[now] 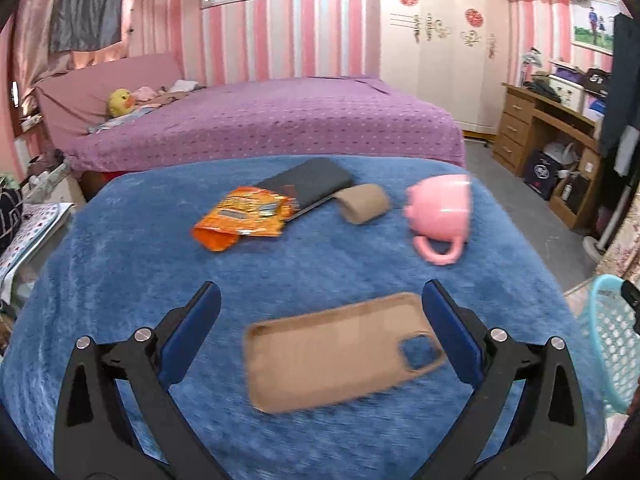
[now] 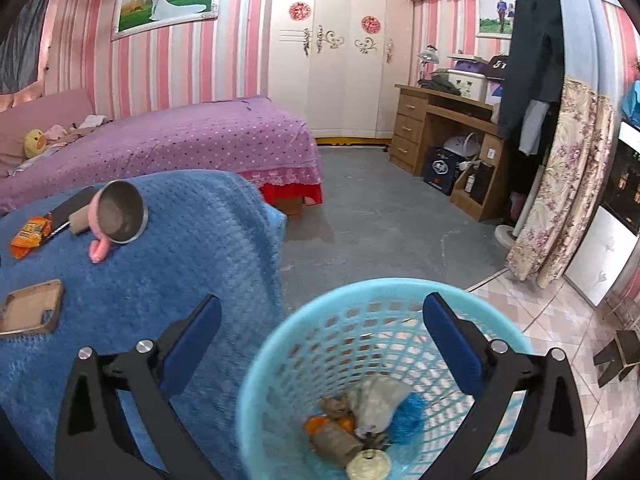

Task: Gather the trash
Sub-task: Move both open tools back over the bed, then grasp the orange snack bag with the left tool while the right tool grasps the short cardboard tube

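Observation:
An orange snack wrapper (image 1: pixel 244 220) lies crumpled on the blue blanket (image 1: pixel 120 264), partly over a dark phone (image 1: pixel 308 186). Beside them rests a brown cardboard tube (image 1: pixel 364 203). My left gripper (image 1: pixel 320 300) hovers open above the blanket, with a tan phone case (image 1: pixel 340 352) lying flat below and between its fingers, untouched. My right gripper (image 2: pixel 322 316) stands wide open and empty over a light blue mesh basket (image 2: pixel 288 344) that holds several pieces of trash (image 2: pixel 360 412). The wrapper (image 2: pixel 31 236) and the tube (image 2: pixel 80 220) also show at the left of the right wrist view.
A pink mug (image 1: pixel 440 212) lies tipped on its side on the blanket, right of the tube. A purple bed (image 1: pixel 260 120) stands behind the table. The basket (image 1: pixel 616 340) sits on the floor off the table's right edge. A wooden desk (image 2: pixel 448 128) and a wardrobe (image 2: pixel 340 48) line the far wall.

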### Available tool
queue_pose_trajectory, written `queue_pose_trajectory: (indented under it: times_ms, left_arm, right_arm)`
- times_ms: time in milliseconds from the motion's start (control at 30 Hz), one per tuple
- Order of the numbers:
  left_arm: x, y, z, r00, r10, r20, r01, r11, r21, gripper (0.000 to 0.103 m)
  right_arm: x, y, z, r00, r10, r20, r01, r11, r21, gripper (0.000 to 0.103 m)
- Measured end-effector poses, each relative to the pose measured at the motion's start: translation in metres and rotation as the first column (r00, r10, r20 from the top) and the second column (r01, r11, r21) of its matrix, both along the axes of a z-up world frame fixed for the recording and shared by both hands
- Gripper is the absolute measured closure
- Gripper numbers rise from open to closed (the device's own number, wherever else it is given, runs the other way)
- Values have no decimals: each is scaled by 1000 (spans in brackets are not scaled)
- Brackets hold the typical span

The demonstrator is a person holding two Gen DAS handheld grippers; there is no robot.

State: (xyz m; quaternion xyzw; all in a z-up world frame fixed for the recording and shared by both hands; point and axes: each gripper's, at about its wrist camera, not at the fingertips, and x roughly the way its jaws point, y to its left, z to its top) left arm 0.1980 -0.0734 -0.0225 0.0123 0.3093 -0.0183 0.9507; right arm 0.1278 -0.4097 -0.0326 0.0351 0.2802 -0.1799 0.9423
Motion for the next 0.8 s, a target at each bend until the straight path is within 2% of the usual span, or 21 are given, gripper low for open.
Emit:
queue_pose_trajectory:
  times_ms: [133, 333, 500, 600, 700, 800]
  left_arm:
    - [14, 33, -5, 999, 44, -31, -45, 998, -37, 6]
    - [34, 75, -17, 990, 112, -83, -115, 993, -34, 6]
    - [61, 107, -29, 973, 176, -147, -186, 981, -57, 6]
    - [76, 113, -30, 970, 179, -164, -194, 978, -81, 6]
    - [95, 109, -27, 972, 179, -151, -185, 982, -28, 6]
    - [113, 108, -25, 974, 175, -147, -180, 983, -24, 6]
  right_arm:
    - [11, 26, 1, 999, 50, 2, -50, 999, -9, 5]
    - [31, 68, 1, 987, 161, 10, -161, 986, 38, 5]
    - [61, 100, 1, 971, 237, -18, -237, 972, 3, 5]
    - [80, 109, 7, 963, 270, -10, -270, 963, 7, 5]
    - [96, 117, 12, 957, 290, 2, -290, 957, 1, 5]
    - [109, 123, 12, 952, 306, -4, -306, 952, -7, 5]
